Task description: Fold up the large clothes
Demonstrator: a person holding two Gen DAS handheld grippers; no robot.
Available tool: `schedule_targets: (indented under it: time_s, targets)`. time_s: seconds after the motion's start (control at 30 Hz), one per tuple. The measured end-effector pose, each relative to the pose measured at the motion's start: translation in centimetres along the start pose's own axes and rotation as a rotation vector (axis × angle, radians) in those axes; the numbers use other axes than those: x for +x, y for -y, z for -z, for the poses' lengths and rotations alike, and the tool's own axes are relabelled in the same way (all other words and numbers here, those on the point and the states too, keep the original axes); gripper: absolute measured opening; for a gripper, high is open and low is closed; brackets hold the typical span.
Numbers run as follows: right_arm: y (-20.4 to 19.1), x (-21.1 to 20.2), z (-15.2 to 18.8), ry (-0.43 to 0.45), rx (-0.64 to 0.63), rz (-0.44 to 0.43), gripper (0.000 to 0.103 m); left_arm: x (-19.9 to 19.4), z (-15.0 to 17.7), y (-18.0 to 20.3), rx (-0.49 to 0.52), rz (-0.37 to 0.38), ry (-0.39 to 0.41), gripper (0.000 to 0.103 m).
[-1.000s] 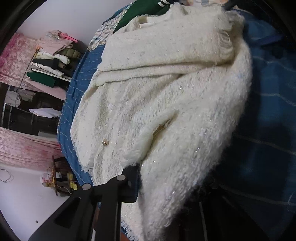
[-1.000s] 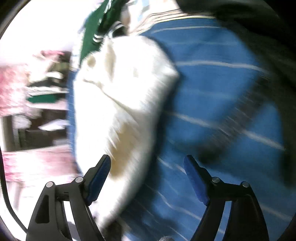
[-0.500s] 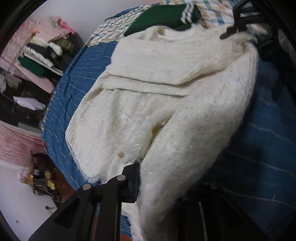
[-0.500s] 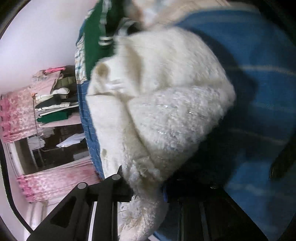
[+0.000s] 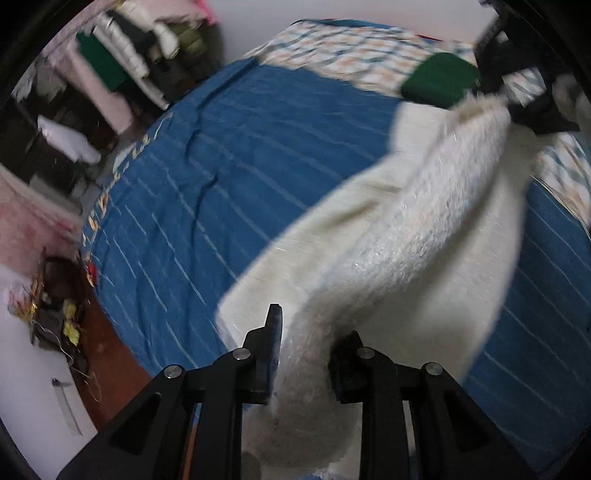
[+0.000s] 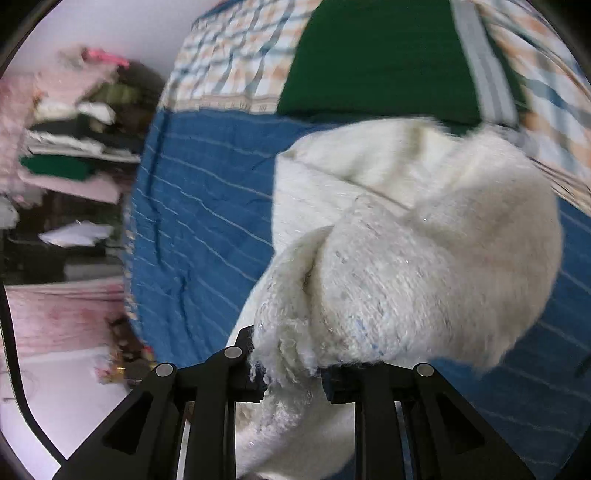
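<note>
In the left wrist view, the cream fuzzy garment [image 5: 424, 236] is seen stretched above the blue striped bed [image 5: 229, 177], its long axis running from the left gripper [image 5: 306, 354], clamped on one end, up-right toward the right gripper [image 5: 524, 99]. In the right wrist view, the right gripper [image 6: 291, 365] is closed on a bunched frayed edge of the garment [image 6: 424, 251], with a green garment [image 6: 376, 59] and a plaid cloth [image 6: 236, 55] lying beyond; no writing can be read.

Garment [image 5: 424, 258] hangs between the left gripper [image 5: 306, 354] and the right gripper [image 6: 291, 373]; bedspread [image 5: 221, 184] lies beyond, left of both.

Blue striped bedspread [image 5: 229, 177], white wall [image 6: 122, 33], clothes shelves [image 5: 140, 59], pink curtain [image 6: 59, 317].
</note>
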State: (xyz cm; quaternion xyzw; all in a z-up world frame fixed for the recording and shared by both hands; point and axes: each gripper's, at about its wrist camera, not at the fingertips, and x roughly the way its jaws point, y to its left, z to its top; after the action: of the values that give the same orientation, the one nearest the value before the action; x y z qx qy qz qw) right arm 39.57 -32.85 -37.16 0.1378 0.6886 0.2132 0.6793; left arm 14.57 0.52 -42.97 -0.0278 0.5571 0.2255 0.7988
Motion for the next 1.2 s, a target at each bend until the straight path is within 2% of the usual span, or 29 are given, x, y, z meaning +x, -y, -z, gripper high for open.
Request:
schedule_targets:
  time_s: [0.1, 0.17, 0.2, 0.23, 0.3, 0.37, 0.4, 0.47, 0.53, 0.6, 0.63, 0.7, 0.77, 0.83, 0.97, 1.03, 1.07, 1.1, 1.13, 1.2]
  targets:
    - [-2.9, 5.3, -2.2, -0.044, -0.011, 0.072, 0.030, 4.9, -0.9, -2.5, -0.039, 0.018, -0.056, 0.028]
    - [-3.5, 8.2, -3.0, -0.074, -0.011, 0.084, 0.047, 7.7, -0.9, -3.4, -0.055, 0.035, -0.096, 0.032]
    - [-3.9, 9.6, -3.5, -0.084, -0.021, 0.081, 0.050, 8.9, -0.8, -3.6, -0.054, 0.044, -0.113, 0.034]
    - [-4.1, 10.7, -3.9, -0.089, -0.039, 0.080, 0.057, 9.5, -0.7, -3.8, -0.056, 0.047, -0.120, 0.036]
    - [-4.2, 12.1, -4.7, -0.099, -0.072, 0.070, 0.059, 9.5, -0.7, -4.1, -0.063, 0.053, -0.123, 0.040]
    - [-4.1, 11.5, -5.3, -0.078, -0.084, 0.038, 0.059, 8.7, -0.4, -4.4, -0.082, 0.038, -0.120, 0.051]
    - [-3.8, 10.1, -5.7, -0.042, -0.084, -0.007, 0.059, 8.2, -0.2, -4.7, -0.098, 0.025, -0.120, 0.057]
    - [-1.6, 5.8, -5.6, 0.070, -0.063, -0.006, 0.059, 7.0, 0.3, -5.6, -0.149, 0.010, -0.123, 0.066]
    - [1.1, 2.3, -5.2, 0.152, -0.024, 0.020, 0.059, 6.5, 0.9, -6.3, -0.195, 0.006, -0.134, 0.092]
    - [6.0, -0.5, -4.7, 0.211, 0.054, 0.087, 0.064, 7.4, 1.5, -6.6, -0.214, -0.028, -0.155, 0.095]
    - [8.1, -1.0, -4.6, 0.216, 0.092, 0.093, 0.069, 8.3, 1.8, -6.6, -0.209, -0.044, -0.173, 0.095]
    - [13.7, -0.8, -4.5, 0.189, 0.189, 0.084, 0.070, 10.5, 2.0, -6.9, -0.219, -0.062, -0.209, 0.097]
    - [17.3, 0.4, -4.8, 0.169, 0.214, 0.025, 0.070, 12.3, 1.7, -7.3, -0.244, -0.038, -0.230, 0.099]
    - [20.3, 2.8, -5.3, 0.114, 0.229, -0.119, 0.070, 13.0, 1.0, -7.4, -0.240, -0.032, -0.228, 0.102]
    - [22.6, 7.9, -6.9, 0.043, 0.237, -0.291, 0.070, 13.2, -0.2, -6.8, -0.164, -0.061, -0.194, 0.102]
    - [22.8, 9.5, -7.5, 0.032, 0.246, -0.350, 0.067, 13.0, -0.3, -6.4, -0.125, -0.081, -0.182, 0.102]
    - [22.7, 10.6, -7.9, 0.043, 0.261, -0.402, 0.054, 13.1, -0.3, -6.2, -0.118, -0.085, -0.180, 0.102]
    - [22.6, 10.9, -8.1, 0.056, 0.260, -0.425, 0.044, 13.0, -0.3, -6.2, -0.109, -0.093, -0.179, 0.102]
    - [22.2, 11.3, -8.1, 0.059, 0.253, -0.448, 0.029, 12.8, -0.2, -6.2, -0.105, -0.100, -0.180, 0.102]
    - [21.6, 11.1, -7.7, 0.088, 0.246, -0.442, 0.021, 12.8, -0.6, -6.1, -0.105, -0.108, -0.184, 0.102]
